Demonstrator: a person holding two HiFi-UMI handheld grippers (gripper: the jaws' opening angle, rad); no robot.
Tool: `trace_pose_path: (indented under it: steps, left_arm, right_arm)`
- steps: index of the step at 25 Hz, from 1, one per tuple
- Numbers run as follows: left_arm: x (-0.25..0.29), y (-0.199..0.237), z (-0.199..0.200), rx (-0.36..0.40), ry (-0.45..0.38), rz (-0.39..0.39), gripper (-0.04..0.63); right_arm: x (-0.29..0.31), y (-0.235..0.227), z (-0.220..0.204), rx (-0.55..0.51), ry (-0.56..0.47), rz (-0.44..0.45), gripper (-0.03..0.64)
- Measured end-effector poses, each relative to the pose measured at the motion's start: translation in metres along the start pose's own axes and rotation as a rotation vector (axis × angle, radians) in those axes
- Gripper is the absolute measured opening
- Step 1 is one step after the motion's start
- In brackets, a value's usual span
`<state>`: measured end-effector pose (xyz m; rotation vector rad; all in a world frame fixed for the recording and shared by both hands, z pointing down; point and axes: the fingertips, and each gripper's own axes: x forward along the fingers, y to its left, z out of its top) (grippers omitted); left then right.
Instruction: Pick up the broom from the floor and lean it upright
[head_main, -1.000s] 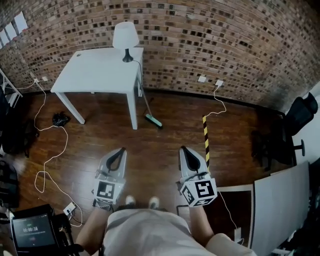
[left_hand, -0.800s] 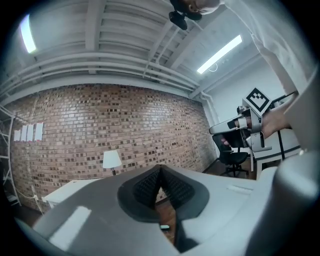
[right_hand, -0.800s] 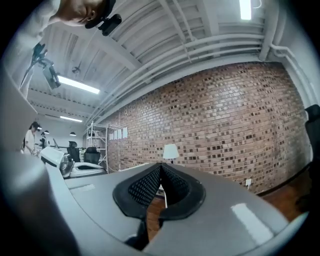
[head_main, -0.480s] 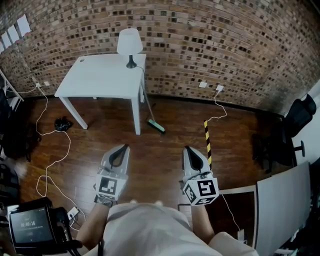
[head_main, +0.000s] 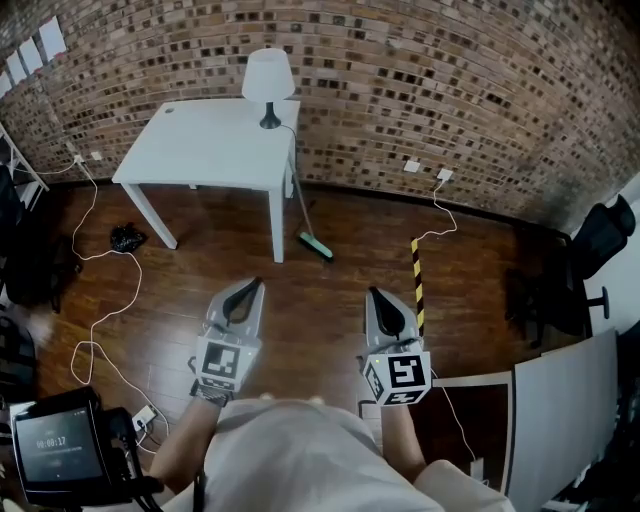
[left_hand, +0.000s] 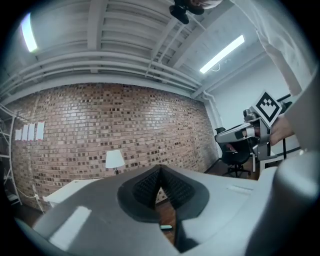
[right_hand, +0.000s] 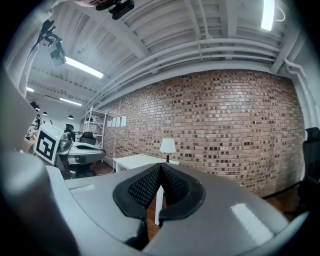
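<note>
Broom (head_main: 313, 245) is seen propped vs. table (head_main: 200, 150) edge by a front leg, green head on floor (head_main: 330, 300), handle slanted up. L gripper (head_main: 247, 288) & R gripper (head_main: 380, 296) are held side by side, well apart from broom. Jaws of both are pressed together, w/ nothing betw. them. Lamp (head_main: 269, 80) is stood at table's back corner.
</note>
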<state>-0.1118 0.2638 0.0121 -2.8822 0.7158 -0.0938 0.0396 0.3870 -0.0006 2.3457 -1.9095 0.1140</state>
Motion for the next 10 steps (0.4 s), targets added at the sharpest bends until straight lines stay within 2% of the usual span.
trace_pose_path:
  steps: [10]
  left_arm:
    - [0.0001, 0.0068, 0.0026, 0.013, -0.002, -0.014, 0.000]
  right_arm:
    - [0.0048, 0.0035, -0.0008, -0.020, -0.007, -0.003, 0.011]
